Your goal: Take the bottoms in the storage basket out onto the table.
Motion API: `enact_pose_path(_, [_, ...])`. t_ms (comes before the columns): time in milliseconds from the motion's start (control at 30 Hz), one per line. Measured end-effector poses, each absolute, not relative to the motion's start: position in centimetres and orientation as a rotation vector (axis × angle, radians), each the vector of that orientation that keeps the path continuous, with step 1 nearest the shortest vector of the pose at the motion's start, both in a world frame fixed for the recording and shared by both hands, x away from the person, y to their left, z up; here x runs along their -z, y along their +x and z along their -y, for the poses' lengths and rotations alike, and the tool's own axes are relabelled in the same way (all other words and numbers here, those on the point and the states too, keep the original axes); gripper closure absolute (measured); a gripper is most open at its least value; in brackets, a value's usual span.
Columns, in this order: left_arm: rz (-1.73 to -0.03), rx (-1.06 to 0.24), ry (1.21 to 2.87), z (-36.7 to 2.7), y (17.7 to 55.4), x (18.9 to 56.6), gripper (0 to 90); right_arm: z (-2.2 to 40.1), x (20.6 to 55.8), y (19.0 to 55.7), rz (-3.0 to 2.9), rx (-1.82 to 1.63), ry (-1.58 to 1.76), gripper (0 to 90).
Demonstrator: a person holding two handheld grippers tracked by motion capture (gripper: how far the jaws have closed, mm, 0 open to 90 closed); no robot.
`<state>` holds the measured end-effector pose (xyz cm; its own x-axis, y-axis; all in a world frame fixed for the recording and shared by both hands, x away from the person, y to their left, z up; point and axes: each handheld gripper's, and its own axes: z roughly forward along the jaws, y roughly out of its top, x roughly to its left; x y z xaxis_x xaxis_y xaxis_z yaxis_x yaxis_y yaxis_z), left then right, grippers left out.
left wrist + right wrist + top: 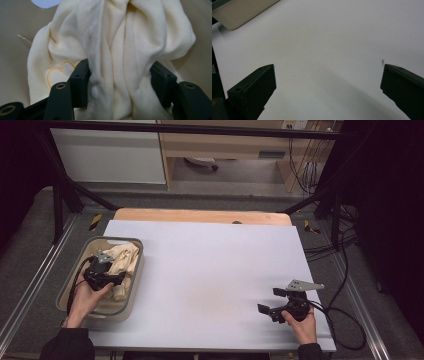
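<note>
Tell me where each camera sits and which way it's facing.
High view: above the person's side, looking forward and down on the table; forearms, hands, both tongs.
Left gripper view: rides the left tongs, looking into the bin at cream cloth bunched between its jaws.
Right gripper view: rides the right tongs, open over the table.
Shared: the bin.

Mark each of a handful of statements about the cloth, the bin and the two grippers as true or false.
1. The cream cloth lies in the grey bin. True.
2. The left gripper has cloth bunched between its jaws. True.
3. The right gripper holds a cloth. False: its jaws stand wide apart over the bare white table.
4. The bin sits at the table's right side. False: it sits at the left.
5. The cloth bears a stitched outline. True.
</note>
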<state>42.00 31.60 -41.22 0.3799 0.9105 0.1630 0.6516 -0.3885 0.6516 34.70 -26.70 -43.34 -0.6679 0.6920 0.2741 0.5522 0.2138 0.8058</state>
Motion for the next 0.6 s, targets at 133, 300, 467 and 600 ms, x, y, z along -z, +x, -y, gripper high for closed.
enact_pose_path(133, [-1.352,-0.701,2.148,-31.71,41.95,41.12,46.7,26.71,43.33,34.69,-2.329,-1.448,1.206,0.5])
enact_pose_path(300, [-1.355,-0.706,2.139,-31.84,41.88,41.04,50.9,26.71,43.34,34.71,-2.330,-1.448,1.204,0.5])
enact_pose_path(467, [-1.361,-0.711,2.127,-31.96,41.77,40.91,54.8,26.70,43.33,34.70,-2.330,-1.448,1.207,0.5])
enact_pose_path(600, [-1.363,-0.718,2.117,-32.06,41.68,40.76,57.9,26.71,43.32,34.70,-2.330,-1.448,1.207,0.5])
